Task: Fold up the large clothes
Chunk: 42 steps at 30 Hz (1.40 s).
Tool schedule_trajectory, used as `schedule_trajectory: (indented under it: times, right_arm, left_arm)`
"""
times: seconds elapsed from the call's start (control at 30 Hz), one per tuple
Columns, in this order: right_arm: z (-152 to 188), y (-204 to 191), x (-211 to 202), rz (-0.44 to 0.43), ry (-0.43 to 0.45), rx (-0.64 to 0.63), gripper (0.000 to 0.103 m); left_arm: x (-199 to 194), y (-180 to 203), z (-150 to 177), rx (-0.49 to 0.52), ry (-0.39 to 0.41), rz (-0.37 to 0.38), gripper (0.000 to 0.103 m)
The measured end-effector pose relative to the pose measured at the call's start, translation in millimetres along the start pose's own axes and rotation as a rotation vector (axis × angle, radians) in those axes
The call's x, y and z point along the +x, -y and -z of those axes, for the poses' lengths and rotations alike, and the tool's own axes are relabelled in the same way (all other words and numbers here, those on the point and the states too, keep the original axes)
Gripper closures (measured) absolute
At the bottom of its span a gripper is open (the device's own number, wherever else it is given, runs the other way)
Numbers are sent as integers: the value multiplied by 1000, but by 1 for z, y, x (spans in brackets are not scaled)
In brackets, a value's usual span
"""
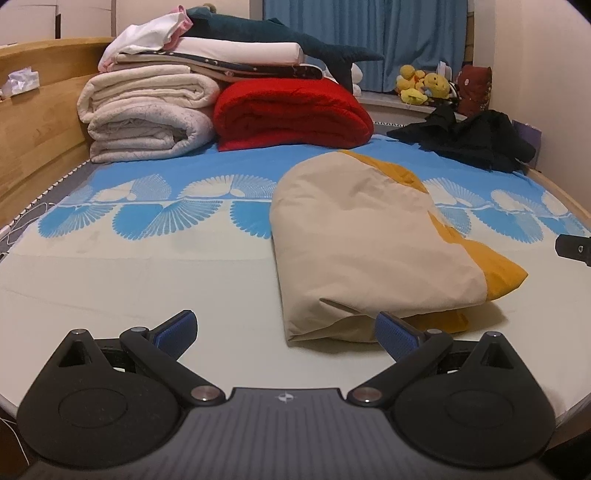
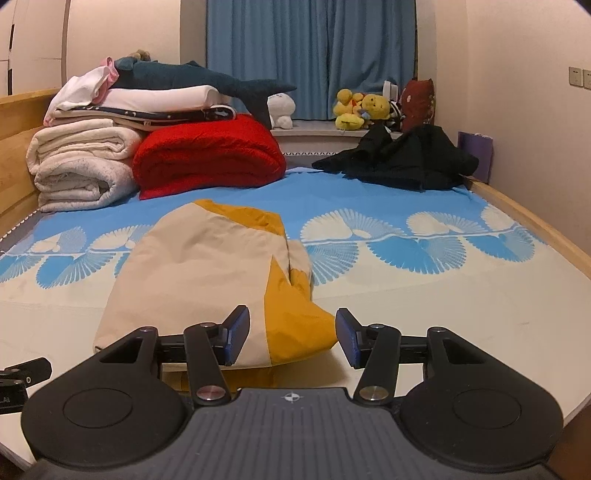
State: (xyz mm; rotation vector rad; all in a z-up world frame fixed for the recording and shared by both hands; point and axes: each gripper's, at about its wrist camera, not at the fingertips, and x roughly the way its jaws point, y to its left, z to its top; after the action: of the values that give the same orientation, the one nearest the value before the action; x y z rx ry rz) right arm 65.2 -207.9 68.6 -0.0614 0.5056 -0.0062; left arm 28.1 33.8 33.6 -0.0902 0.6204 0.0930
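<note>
Blue ribbed pads [image 1: 177,328] line the fingers of our left gripper [image 1: 286,330], which stand spread wide at the bottom of the left wrist view with nothing between them but bedsheet and the near left corner of the folded garment. Our right gripper [image 2: 291,338] is likewise parted, its pads [image 2: 238,334] on either side of the garment's near right corner without pressing on it.

We see the folded beige and mustard jacket [image 1: 365,251] lying flat in the middle of the bed, beige side up, mustard fabric showing along its right edge and underneath the near corner. It rests on a sheet [image 1: 147,266] that is cream near us and bright blue with fan shapes farther back.

Toward the upper left, a red blanket [image 1: 291,114] lies folded beside a stack of white blankets [image 1: 147,114], with a dark plush shark [image 1: 280,37] lying on top. At the upper right a black garment [image 1: 476,138] is crumpled on the sheet, and yellow plush toys [image 1: 421,85] sit on the sill before the blue curtain [image 1: 369,33].

We see no container in either view.
</note>
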Motion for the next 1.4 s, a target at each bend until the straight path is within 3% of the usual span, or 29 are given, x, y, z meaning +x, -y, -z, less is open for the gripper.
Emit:
schedule_trajectory:
  times: [0.37,1.4]
  right_arm:
    - [4,-14,1,-30,-4,-66,45]
    - [7,-17,9,-20,-33,-86,44]
  left_arm:
    - [5,4,1,-5,-14,29,0]
    - [9,14,5,-2,-28,49,0]
